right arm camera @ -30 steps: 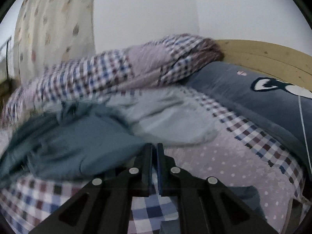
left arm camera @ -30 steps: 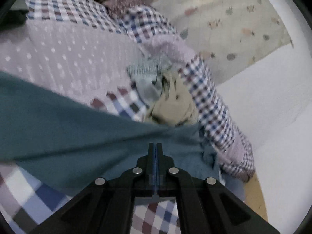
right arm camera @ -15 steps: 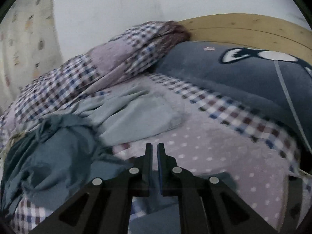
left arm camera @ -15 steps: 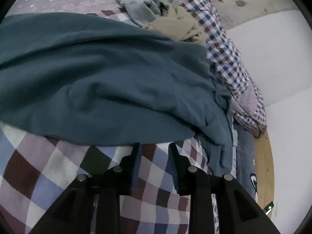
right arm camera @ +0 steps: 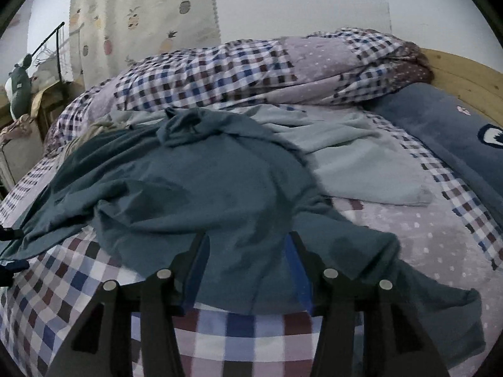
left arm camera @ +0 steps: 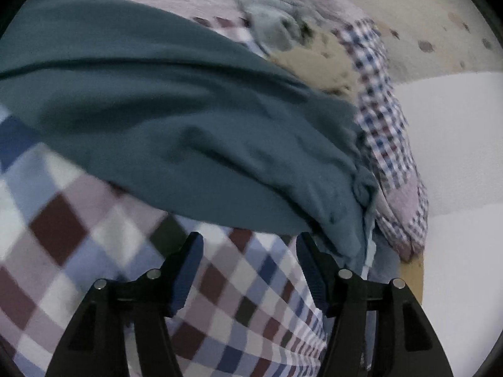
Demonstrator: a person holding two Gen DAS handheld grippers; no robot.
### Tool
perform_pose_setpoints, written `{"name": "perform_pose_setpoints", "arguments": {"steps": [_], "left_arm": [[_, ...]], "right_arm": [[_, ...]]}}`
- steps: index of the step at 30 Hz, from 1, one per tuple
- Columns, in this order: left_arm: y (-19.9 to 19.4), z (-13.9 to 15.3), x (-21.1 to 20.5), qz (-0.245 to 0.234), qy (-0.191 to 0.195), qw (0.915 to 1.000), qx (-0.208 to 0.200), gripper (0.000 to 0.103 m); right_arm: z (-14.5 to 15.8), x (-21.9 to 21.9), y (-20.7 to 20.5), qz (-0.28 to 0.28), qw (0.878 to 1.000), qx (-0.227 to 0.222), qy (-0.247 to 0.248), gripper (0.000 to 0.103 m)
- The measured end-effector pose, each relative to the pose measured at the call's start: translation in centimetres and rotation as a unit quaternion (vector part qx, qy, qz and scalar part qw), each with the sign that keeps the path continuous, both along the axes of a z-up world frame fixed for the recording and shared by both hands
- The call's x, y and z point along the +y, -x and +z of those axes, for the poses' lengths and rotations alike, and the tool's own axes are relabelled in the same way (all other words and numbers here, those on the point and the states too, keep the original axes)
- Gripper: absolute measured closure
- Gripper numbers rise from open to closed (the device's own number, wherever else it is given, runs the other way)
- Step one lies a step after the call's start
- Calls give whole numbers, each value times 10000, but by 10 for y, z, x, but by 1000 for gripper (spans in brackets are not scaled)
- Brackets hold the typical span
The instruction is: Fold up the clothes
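Plainly, going from left to right in the left wrist view, the teal shirt (left arm camera: pixel 176 100) fills the upper left and middle of the frame, spread in loose wrinkles on the checked sheet (left arm camera: pixel 94 251), with a grey garment (left arm camera: pixel 270 28) and a tan one (left arm camera: pixel 317 62) at upper right. It looks light, soft and floppy, so it will sag unless taken at a hem or corner; the near edge low in the right wrist view looks the best hold. The left gripper (left arm camera: pixel 250 248) is released, jaws wide over bare sheet, and the right gripper (right arm camera: pixel 248 251) is likewise spread, straddling the shirt's near edge without pinching it. Half a second ago both sets of jaws were far narrower, the right nearly closed, and a second ago both were pressed together; they have since let go.
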State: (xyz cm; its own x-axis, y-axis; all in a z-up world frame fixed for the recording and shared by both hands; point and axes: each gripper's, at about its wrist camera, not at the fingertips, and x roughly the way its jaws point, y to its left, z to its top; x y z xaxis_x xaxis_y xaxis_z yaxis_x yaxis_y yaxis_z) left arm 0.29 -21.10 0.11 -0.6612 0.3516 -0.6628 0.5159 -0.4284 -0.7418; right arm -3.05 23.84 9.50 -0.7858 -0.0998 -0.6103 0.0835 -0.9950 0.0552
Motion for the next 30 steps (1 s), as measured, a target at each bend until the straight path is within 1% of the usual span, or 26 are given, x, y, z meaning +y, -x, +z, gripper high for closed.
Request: {"name": "perform_pose_setpoints", "arguments": {"steps": [3,5,6,7,8,9,10,11,12,13,14,15,16,19,21,23,24,25,26,27,29,30], "left_arm": [[1,-3,-9,88,4,10000,-15,38],[2,-3,-16,240,60,9996,103,38],[5,-2,-20,250,196,9991,284,38],[8,-1,-24,256,328,9981,451,38],[8,-2,-28,240,428,9975,517,38],[9,-2,-31,224,529,9966,583,41],[10,-4,-35,214,616,9958,639,48],[8,-5,-36,238,607,9959,620,53],[6,-7,-38,262,598,9961,598,62],[5,-10,-39,286,580,9964,557,73],[5,-12,-40,306,522,9967,539,79],[5,-15,-40,326,465,9970,522,91],[5,-18,-41,345,409,9972,514,96],[0,-20,-46,386,269,9967,669,101],[-4,-13,-45,388,287,9954,825,102],[-6,-5,-45,385,328,9935,1018,102],[-7,-1,-45,386,349,9924,1115,102],[-9,5,-47,406,375,9910,1218,102],[-11,10,-48,426,400,9895,1321,102],[-13,16,-50,451,429,9879,1421,102],[-19,26,-56,598,508,9844,1573,102],[-23,29,-62,735,520,9829,1605,103]], "right_arm": [[-2,-11,1,148,9999,-29,85,50],[-3,-22,1,363,9993,-44,67,50],[-3,-27,1,472,9989,-52,58,50],[-4,-34,0,593,9982,-65,-61,50],[-5,-42,0,715,9972,-78,-184,50],[-7,-50,-2,856,9958,-86,-318,50],[-9,-59,-3,997,9939,-93,-452,50],[-12,-65,-4,1087,9925,-111,-555,50],[-16,-71,-4,1174,9908,-129,-656,50],[-19,-78,-5,1262,9890,-147,-757,50],[-23,-84,-5,1349,9870,-166,-858,50],[-26,-89,-5,1417,9851,-195,-950,50],[-30,-93,-4,1482,9835,-232,-1007,50],[-41,-98,3,1555,9807,-407,-1109,50],[-49,-98,9,1563,9798,-568,-1108,51],[-53,-96,13,1579,9800,-669,-1008,51],[-53,-93,15,1541,9812,-689,-934,53],[-53,-89,17,1502,9824,-708,-858,76],[-52,-87,17,1358,9844,-689,-883,95],[-51,-83,18,1152,9867,-656,-942,101],[-46,-80,15,1054,9883,-534,-965,101],[-40,-81,10,979,9890,-363,-1049,101]]}}
